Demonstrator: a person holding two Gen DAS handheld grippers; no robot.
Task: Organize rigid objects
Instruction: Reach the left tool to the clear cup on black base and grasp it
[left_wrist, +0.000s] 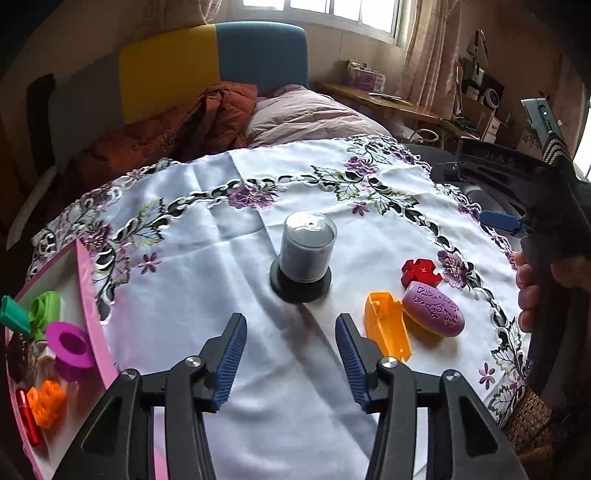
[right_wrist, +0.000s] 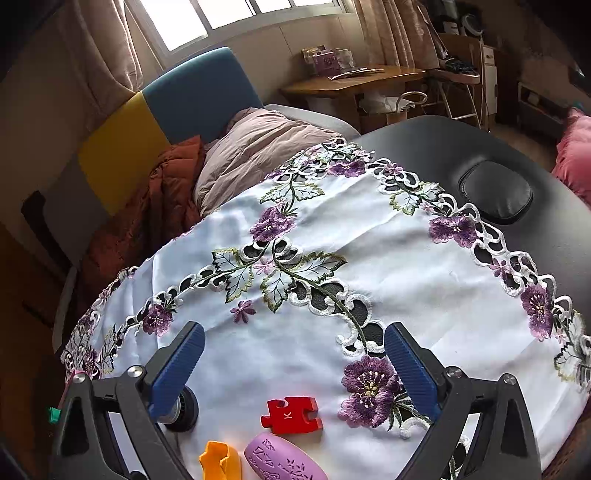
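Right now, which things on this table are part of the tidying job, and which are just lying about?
Job:
- grey cylinder on a black base
- red puzzle piece
- orange plastic block
- purple patterned oval piece
- pink tray, already holding small pieces
- open left gripper and right gripper

Lying about:
- embroidered white tablecloth
- rust-coloured jacket
- pink pillow

- Left gripper (left_wrist: 291, 360): matt black plastic arms, ribbed blue pads, shiny metal bolts.
- Straight ahead of it, a glossy clear-lidded container (left_wrist: 303, 258) on a matt black base.
- Tablecloth (left_wrist: 229, 266): smooth white cloth, embroidered purple flowers.
- Between the right gripper (right_wrist: 295, 373) fingers, a glossy red puzzle piece (right_wrist: 291, 413).
- Purple oval (right_wrist: 284, 461): matt, embossed.
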